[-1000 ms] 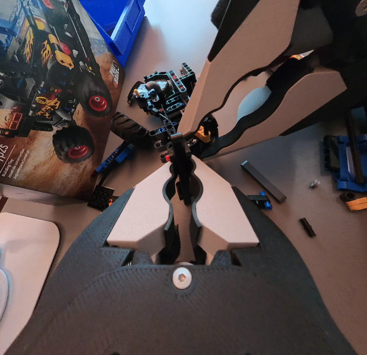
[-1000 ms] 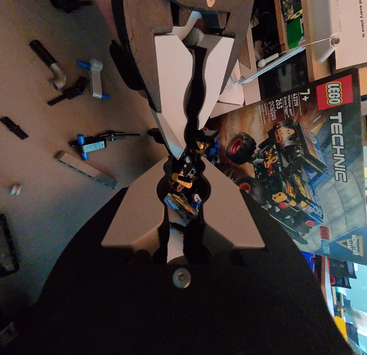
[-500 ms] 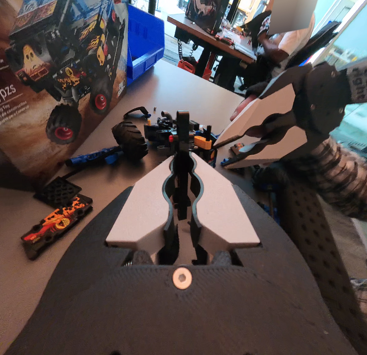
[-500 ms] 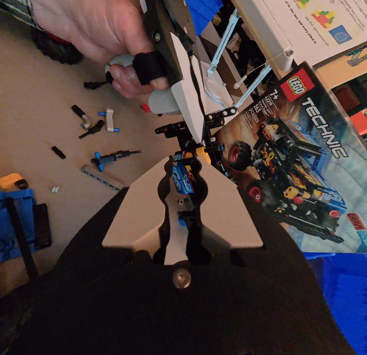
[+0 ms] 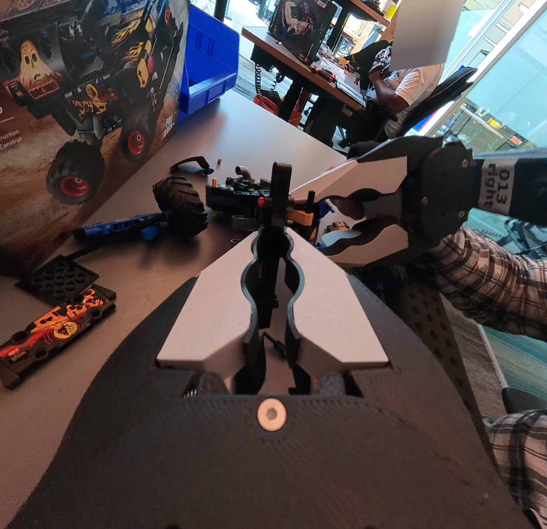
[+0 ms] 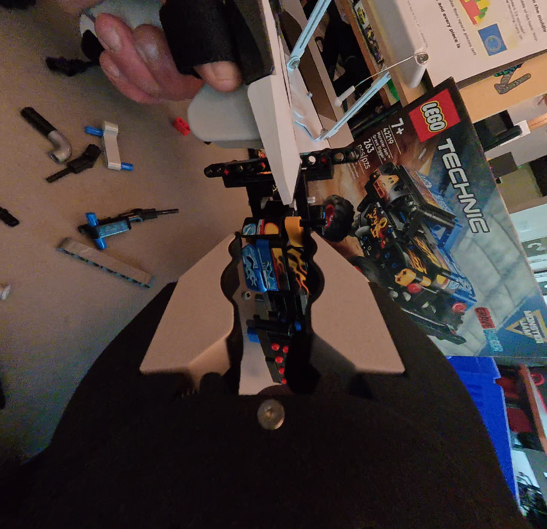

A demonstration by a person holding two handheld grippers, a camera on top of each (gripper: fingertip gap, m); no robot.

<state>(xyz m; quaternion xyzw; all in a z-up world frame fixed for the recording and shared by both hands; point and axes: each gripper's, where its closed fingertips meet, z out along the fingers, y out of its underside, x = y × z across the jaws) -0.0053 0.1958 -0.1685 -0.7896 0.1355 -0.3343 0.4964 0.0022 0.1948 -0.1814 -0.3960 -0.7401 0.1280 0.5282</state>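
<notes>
A partly built toy truck frame (image 5: 236, 195) of black beams, with blue and flame-printed panels (image 6: 272, 266), is held between both grippers. My left gripper (image 5: 273, 233) is shut on a black upright beam (image 5: 278, 189) at one end of the frame. My right gripper (image 6: 273, 239) is shut on the panelled body, which reaches deep between its fingers. In the left wrist view the right gripper's fingers (image 5: 355, 174) come in from the right. In the right wrist view the left gripper's finger (image 6: 278, 148) and the hand holding it (image 6: 142, 59) come in from above. I cannot tell whether the frame touches the table.
The toy's box (image 5: 74, 86) stands on the left, a blue bin (image 5: 210, 59) behind it. A black tyre (image 5: 180, 204), blue beam (image 5: 118, 228), flame panel (image 5: 53, 325) and black grid panel (image 5: 56, 275) lie nearby. Loose parts, including a grey beam (image 6: 103, 263), lie beside it. A person (image 5: 399, 86) sits at another table. The tips of both grippers are at nearly the same place.
Both grippers tilted up from looking down at the table to looking across it. The frame came up with them and now sits deeper in the right gripper.
</notes>
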